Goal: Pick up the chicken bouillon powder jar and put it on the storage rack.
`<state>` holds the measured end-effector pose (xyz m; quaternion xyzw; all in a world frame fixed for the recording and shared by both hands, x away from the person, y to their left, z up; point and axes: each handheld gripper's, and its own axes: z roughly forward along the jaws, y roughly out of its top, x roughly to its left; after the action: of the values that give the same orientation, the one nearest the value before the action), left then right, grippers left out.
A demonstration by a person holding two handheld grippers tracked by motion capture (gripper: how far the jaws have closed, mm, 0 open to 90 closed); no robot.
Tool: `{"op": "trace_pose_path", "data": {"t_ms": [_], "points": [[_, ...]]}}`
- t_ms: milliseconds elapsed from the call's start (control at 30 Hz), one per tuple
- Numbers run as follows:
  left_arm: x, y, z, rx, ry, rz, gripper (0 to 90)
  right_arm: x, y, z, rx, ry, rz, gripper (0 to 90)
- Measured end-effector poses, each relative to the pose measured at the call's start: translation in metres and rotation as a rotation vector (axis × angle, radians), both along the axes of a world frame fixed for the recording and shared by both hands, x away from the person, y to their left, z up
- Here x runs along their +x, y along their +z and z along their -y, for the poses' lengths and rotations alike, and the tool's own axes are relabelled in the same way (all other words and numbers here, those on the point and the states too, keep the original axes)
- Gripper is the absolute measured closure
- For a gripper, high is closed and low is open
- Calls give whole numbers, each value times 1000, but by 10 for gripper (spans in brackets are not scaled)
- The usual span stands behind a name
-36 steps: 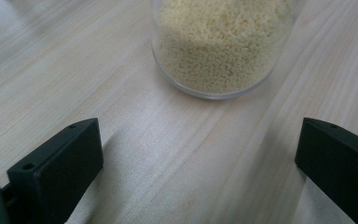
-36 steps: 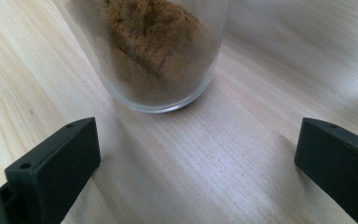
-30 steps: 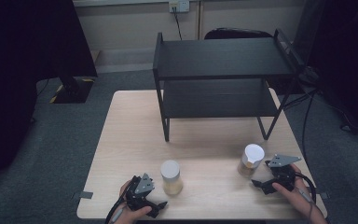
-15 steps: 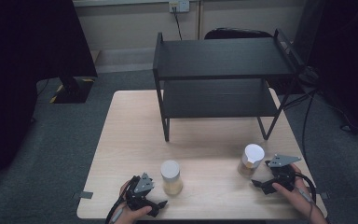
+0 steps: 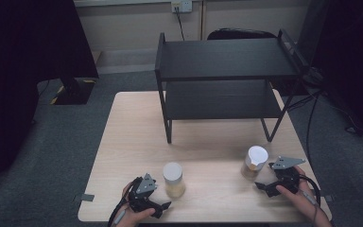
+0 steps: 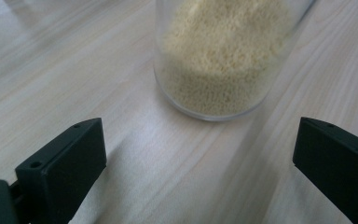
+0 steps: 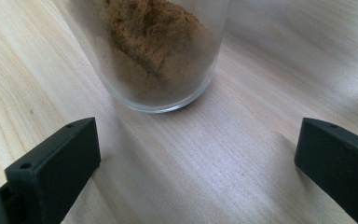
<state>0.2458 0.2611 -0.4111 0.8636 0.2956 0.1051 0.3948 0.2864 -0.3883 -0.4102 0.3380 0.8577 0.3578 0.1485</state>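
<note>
Two clear jars with white lids stand near the front of the table. The jar of pale yellow grains (image 5: 174,180) (image 6: 223,60) is at front centre, and my left gripper (image 5: 163,206) (image 6: 196,163) rests open on the table just short of it, jaws spread wide and apart from the glass. The jar of brown powder (image 5: 254,162) (image 7: 158,56) stands at front right. My right gripper (image 5: 261,187) (image 7: 196,163) lies open just before it, nothing between its jaws.
A black two-tier shelf rack (image 5: 227,78) stands on the back half of the light wooden table (image 5: 132,137), both tiers bare. Cables hang off the right side. Grey carpet surrounds the table.
</note>
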Motion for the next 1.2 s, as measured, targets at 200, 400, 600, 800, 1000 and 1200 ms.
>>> {"op": "trace_pose_path", "data": {"t_ms": [200,400,600,800,1000,1200], "points": [[2,4,1,-13,2,0,23,0,0,0,0,0,0,0],[3,11,2,-29,8,1,23,0,0,0,0,0,0,0],[3,20,4,-46,6,6,23,0,0,0,0,0,0,0],[2,30,7,-58,12,6,24,0,0,0,0,0,0,0],[3,38,6,-84,16,7,25,0,0,0,0,0,0,0],[6,43,7,-103,12,12,25,0,0,0,0,0,0,0]]}}
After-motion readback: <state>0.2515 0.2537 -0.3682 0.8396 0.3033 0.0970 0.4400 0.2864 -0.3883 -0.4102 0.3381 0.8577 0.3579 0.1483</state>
